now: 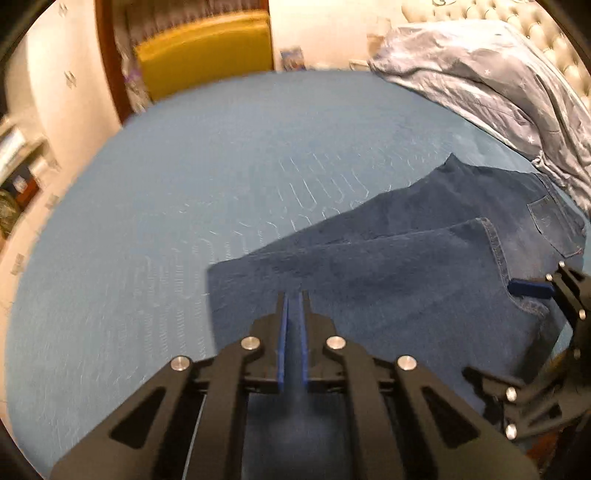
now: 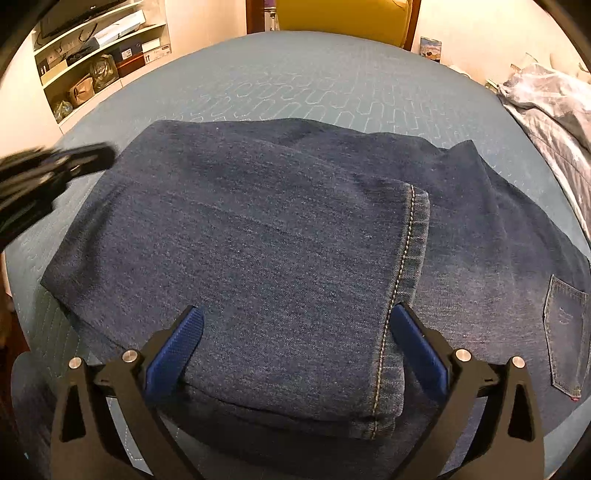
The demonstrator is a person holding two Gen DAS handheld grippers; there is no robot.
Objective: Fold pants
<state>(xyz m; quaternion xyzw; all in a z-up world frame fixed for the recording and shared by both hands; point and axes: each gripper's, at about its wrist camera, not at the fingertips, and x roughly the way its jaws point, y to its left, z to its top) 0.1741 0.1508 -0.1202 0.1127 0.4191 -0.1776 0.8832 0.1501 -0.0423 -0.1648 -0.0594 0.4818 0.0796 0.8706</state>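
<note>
Dark blue jeans (image 2: 280, 229) lie folded on a blue bedspread (image 2: 332, 85), the legs doubled over so the stitched hem (image 2: 406, 251) rests near the seat and back pocket (image 2: 565, 325). My right gripper (image 2: 295, 325) is open, its blue pads on either side of the folded leg end near the front edge. My left gripper (image 1: 294, 295) has its blue pads nearly together above the jeans' (image 1: 369, 266) near edge, with nothing visibly between them. The right gripper also shows in the left wrist view (image 1: 532, 288). The left gripper is blurred at the left edge of the right wrist view (image 2: 88, 157).
A crumpled pale blue duvet (image 1: 498, 85) lies at the bed's head end by a tufted headboard (image 1: 546, 29). A yellow chair (image 1: 207, 48) stands beyond the far edge. Shelves (image 2: 92, 62) with bags and boxes stand at the far left.
</note>
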